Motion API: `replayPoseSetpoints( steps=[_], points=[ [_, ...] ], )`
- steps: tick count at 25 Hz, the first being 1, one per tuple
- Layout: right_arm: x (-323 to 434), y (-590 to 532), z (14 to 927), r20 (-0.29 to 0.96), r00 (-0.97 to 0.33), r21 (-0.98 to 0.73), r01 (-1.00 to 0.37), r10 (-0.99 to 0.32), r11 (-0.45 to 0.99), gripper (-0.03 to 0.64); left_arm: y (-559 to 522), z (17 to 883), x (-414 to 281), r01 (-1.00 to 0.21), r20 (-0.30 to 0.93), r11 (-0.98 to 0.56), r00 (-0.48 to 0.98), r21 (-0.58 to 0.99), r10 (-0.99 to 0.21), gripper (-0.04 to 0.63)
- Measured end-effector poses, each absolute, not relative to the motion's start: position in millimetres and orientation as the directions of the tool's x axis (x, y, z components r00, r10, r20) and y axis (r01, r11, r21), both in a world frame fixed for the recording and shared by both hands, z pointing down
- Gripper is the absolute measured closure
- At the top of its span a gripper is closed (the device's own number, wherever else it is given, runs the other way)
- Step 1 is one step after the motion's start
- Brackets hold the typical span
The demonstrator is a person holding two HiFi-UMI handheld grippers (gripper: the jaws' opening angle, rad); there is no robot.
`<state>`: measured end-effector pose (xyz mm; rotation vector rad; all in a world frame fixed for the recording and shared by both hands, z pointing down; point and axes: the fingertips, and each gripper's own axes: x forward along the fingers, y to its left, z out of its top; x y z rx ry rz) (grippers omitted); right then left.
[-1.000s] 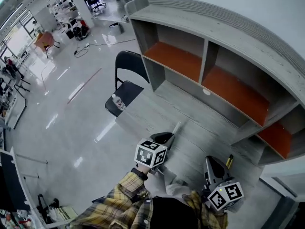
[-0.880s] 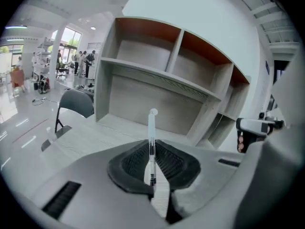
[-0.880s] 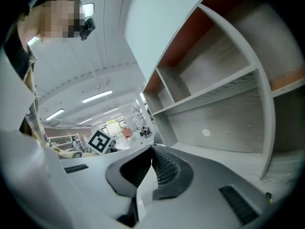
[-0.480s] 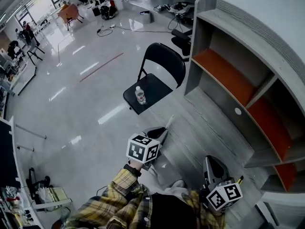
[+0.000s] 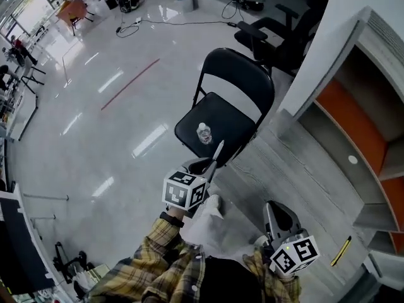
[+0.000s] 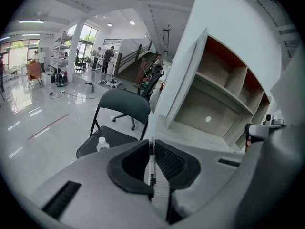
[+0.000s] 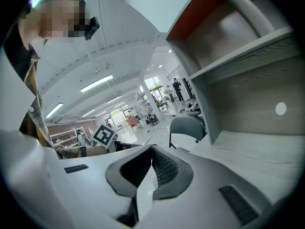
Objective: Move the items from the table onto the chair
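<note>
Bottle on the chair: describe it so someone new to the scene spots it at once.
Find the black folding chair on the glossy floor, next to the grey table. On its seat stands a small clear bottle, the only thing resting on the chair.

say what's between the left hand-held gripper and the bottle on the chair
Head view: only bare chair seat; the thin white stick in the left hand-held gripper juts past, right of the bottle.

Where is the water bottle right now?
Head view, upper middle: the bottle stands on the black chair seat, toward its front edge, just beyond the stick in the left gripper.
</note>
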<state>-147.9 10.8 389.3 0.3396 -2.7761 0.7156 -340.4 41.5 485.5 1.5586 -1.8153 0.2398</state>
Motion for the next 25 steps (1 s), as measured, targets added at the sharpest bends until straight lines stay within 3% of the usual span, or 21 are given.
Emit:
replayPoseSetpoints(
  steps=[9,18,25],
  points=[
    [-239.3,7.4,435.6,0.388,-0.903,-0.427,-0.355,-0.186,0.832,0.598,0.6,617.8,-426.5,-0.908,0.709,0.222,0.106,0.354,-0.697,0.552],
    [-263.5,-28.6,519.7,0.476,-0.852,-0.468,-0.456,-0.219,0.757,0.598,-33.5,810.1,-448.5,-0.873,0.803,0.332,0.106,0.358,-0.586,0.552],
    [-269.0,-41.7,542.6,0.470,-0.836,-0.560,-0.531,-0.283,0.636,0.598,-35.5,900.9,-468.2,-0.885,0.870,0.363,0.085,0.290,-0.487,0.552]
  ],
)
